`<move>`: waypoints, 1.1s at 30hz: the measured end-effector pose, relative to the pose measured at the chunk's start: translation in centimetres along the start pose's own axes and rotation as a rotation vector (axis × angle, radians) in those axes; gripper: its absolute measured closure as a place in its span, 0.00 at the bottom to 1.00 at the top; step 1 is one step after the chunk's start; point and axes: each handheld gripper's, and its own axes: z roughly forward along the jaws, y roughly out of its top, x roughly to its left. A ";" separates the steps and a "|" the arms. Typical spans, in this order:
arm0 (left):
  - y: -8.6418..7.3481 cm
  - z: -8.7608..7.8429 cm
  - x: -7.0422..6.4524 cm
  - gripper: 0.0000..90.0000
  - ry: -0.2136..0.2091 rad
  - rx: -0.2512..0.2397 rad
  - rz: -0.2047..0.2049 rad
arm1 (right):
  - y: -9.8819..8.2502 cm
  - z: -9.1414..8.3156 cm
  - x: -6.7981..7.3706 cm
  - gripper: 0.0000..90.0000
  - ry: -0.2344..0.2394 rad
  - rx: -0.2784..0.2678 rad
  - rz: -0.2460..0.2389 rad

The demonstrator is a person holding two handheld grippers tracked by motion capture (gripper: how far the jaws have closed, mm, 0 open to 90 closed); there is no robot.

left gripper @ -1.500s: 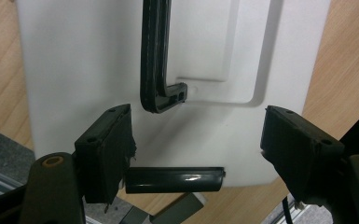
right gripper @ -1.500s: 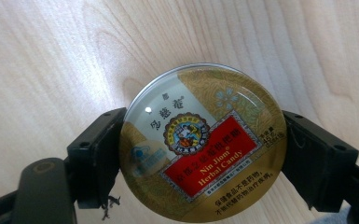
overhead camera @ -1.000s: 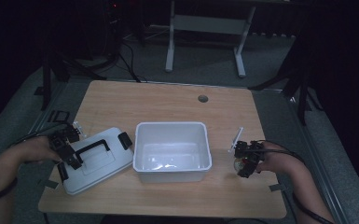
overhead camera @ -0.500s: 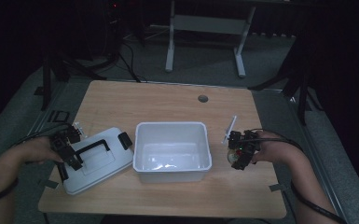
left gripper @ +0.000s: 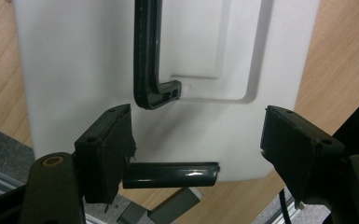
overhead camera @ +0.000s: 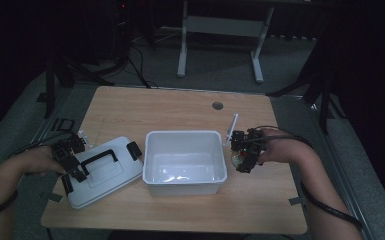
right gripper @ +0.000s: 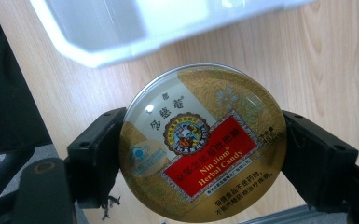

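While the jaws of our right gripper (right gripper: 200, 154) clamp the round herbal candy tin (right gripper: 203, 142) by its rim, we hold it above the wooden table (overhead camera: 260, 200), just beside the right wall of the open white storage box (overhead camera: 185, 161). The box looks empty, so the tin remains to be put inside. Our left gripper (left gripper: 196, 144) hovers with jaws wide over the white lid (left gripper: 214, 56) lying left of the box, gripping nothing; closing is left.
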 end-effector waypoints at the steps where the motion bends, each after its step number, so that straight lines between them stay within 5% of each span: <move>1: 0.0 0.0 0.0 0.28 -0.002 0.001 0.000 | 0.4 -0.1 0.0 0.23 -0.001 -0.004 -0.008; 20: -0.1 0.1 0.0 0.28 -0.009 0.007 -0.003 | 6.7 1.0 0.8 0.23 0.008 -0.042 -0.200; 33: -0.4 0.2 0.1 0.28 -0.015 0.010 -0.006 | 9.0 3.8 0.7 0.23 0.022 -0.024 -0.246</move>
